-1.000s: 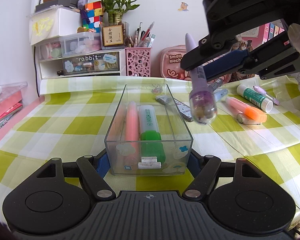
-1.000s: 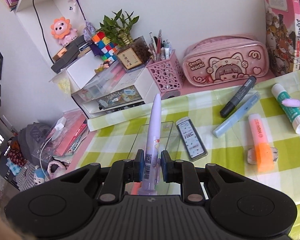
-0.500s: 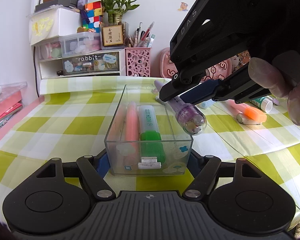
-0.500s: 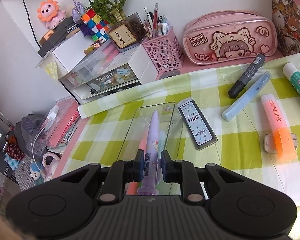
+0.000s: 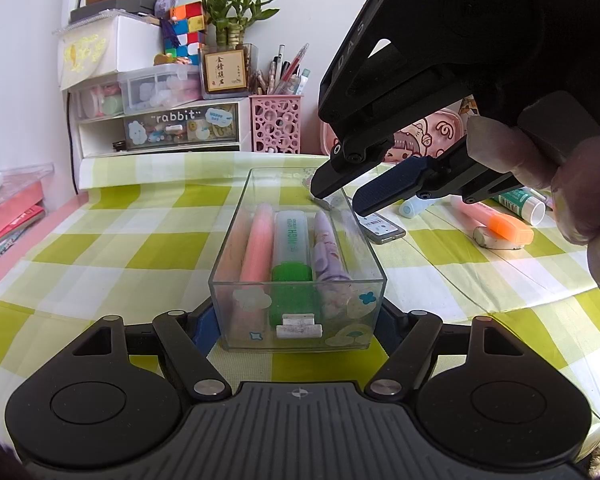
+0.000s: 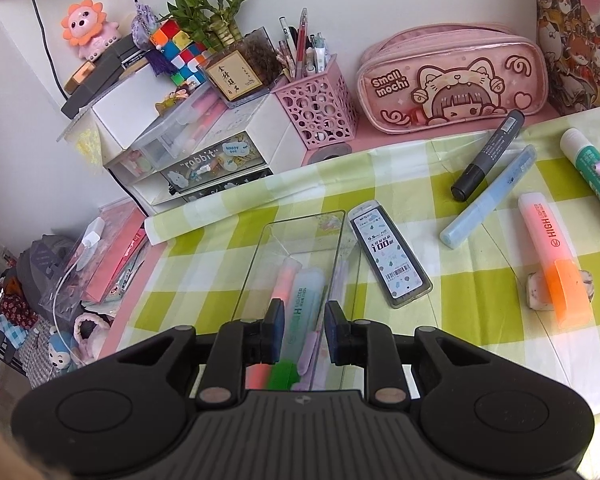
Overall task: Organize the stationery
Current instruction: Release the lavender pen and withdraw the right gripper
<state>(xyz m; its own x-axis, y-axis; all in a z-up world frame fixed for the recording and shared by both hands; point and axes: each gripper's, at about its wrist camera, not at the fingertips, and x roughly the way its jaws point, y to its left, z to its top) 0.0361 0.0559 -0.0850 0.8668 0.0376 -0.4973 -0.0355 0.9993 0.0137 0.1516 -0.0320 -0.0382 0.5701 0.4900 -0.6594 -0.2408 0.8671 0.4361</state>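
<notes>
A: Left gripper (image 5: 298, 322)?
B: Its pads clamp the near end of the clear plastic box (image 5: 296, 280) on the green-checked tablecloth (image 5: 100, 248).
A: Right gripper (image 6: 302, 330)?
B: Spread apart, holding nothing, poised over the box.
A: Inside?
B: Pink highlighter (image 5: 256, 240), green highlighter (image 5: 291, 248) and purple pen (image 5: 329, 248) lie side by side.
A: Farther out?
B: Lead refill case (image 6: 388, 254), blue pen (image 6: 488, 196), black marker (image 6: 488, 154), orange highlighter (image 6: 554, 258) on an eraser (image 6: 537, 293).

Left wrist cam sits low, close behind our clear box (image 5: 296, 308), facing the wall; right wrist cam looks down from above on that box (image 6: 300, 248).
</notes>
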